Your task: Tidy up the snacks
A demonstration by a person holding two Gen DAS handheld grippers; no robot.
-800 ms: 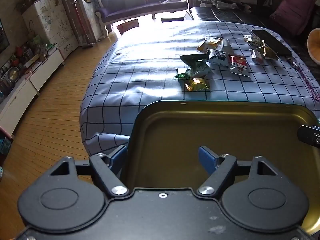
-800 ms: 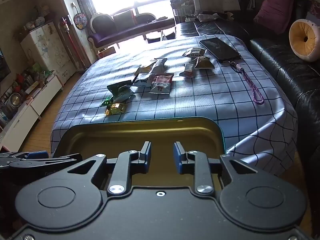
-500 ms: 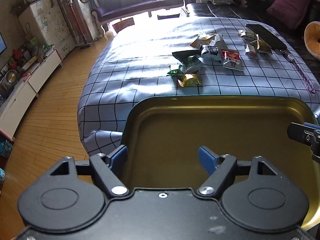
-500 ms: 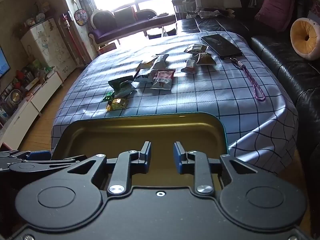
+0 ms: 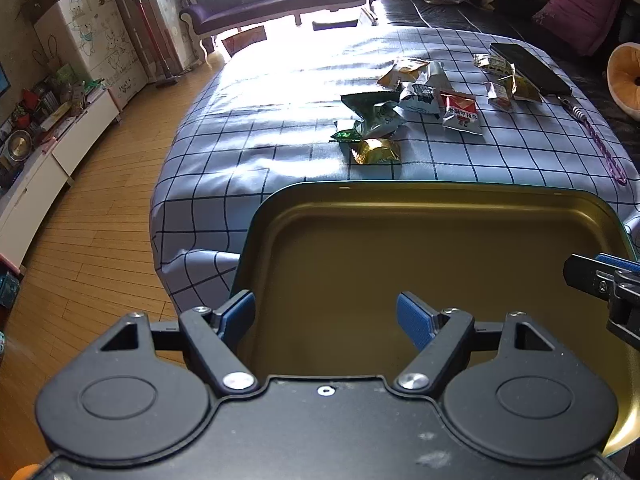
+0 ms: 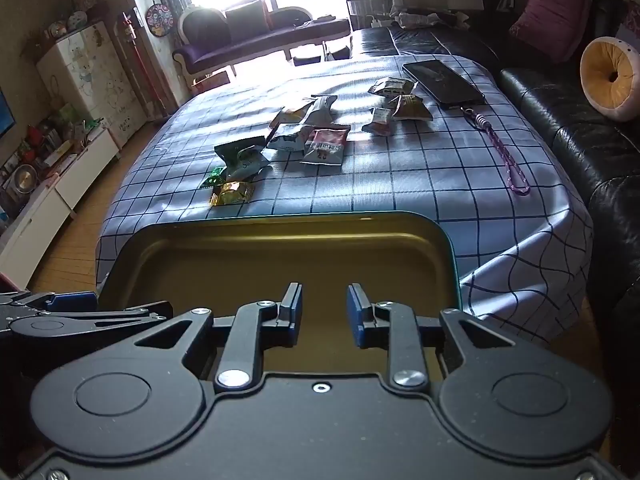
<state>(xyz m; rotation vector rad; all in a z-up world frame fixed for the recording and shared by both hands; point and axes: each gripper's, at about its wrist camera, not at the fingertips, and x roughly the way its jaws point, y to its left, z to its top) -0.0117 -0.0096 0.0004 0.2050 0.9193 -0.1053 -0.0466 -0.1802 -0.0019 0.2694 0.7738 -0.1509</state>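
Left gripper (image 5: 326, 314) sat at the near left corner of the gold tin tray (image 5: 440, 200); jaws spread wide, left blue pad outside the tray wall, right pad over the tray floor. Not clamped on the wall.

Tray interior bare: gold floor only, no packets in it. The far rim lay toward the near edge of the checked tablecloth (image 5: 260, 120) on the surface; contact could not be told.

Right gripper (image 6: 324, 312) was over the tray's near side, jaws narrow with a small gap between the pads. Whether the rim was between them could not be told from either view.

Snacks all lay on the cloth beyond the tray, left to right in the left wrist view:
- small green wrapper (image 5: 345, 135)
- gold foil packet (image 5: 376, 151), nearest the tray
- dark green bag (image 5: 374, 112)
- white-and-black packet (image 5: 420, 98) with a tan packet (image 5: 402, 72) behind it
- red-and-white packet (image 5: 461, 113)
- three small packets (image 5: 500, 84) grouped just beside a black phone (image 5: 528, 68)

A purple lanyard (image 5: 600, 144) trailed from the phone toward the cloth's right edge.
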